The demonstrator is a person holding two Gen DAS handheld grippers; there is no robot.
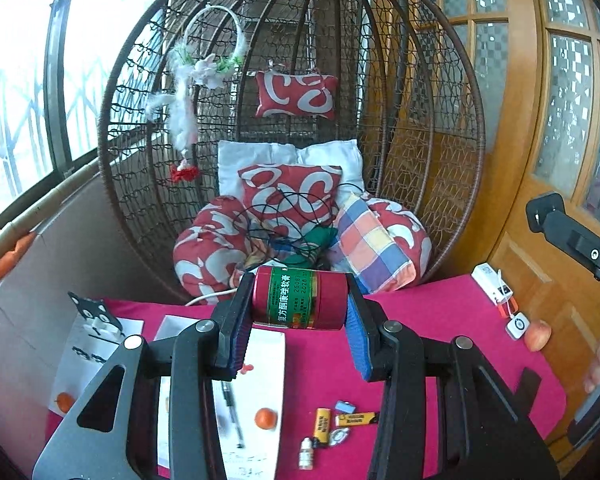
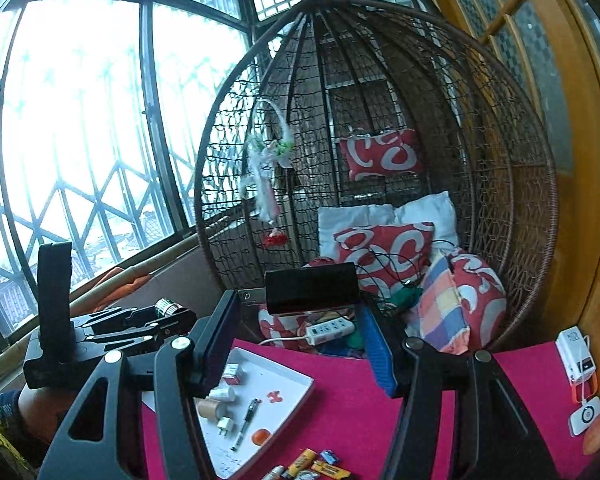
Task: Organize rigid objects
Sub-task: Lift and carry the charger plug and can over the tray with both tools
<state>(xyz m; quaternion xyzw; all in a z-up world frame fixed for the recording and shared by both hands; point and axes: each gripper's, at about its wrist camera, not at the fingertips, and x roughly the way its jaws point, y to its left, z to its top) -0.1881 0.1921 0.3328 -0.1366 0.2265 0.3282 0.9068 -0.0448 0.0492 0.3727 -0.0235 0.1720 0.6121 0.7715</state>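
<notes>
Left gripper (image 1: 300, 330) clamps the red ointment can (image 1: 300, 298) sideways, right gripper (image 2: 296, 344) clamps a black box (image 2: 312, 287) end to end. Both are up over the white tray (image 2: 296, 380). I'd lower each level, then release.

The right claw (image 2: 314, 320) grips a black box (image 2: 312, 287) above the white tray (image 2: 296, 376).

On the red cylindrical can with the green label band (image 1: 300, 298) I read white Chinese characters, 复方酮康唑软膏, with small digits beside them that look like 2508 and 2028. The yellow lighters' (image 1: 322, 424) black print is too small for me to read.
</notes>
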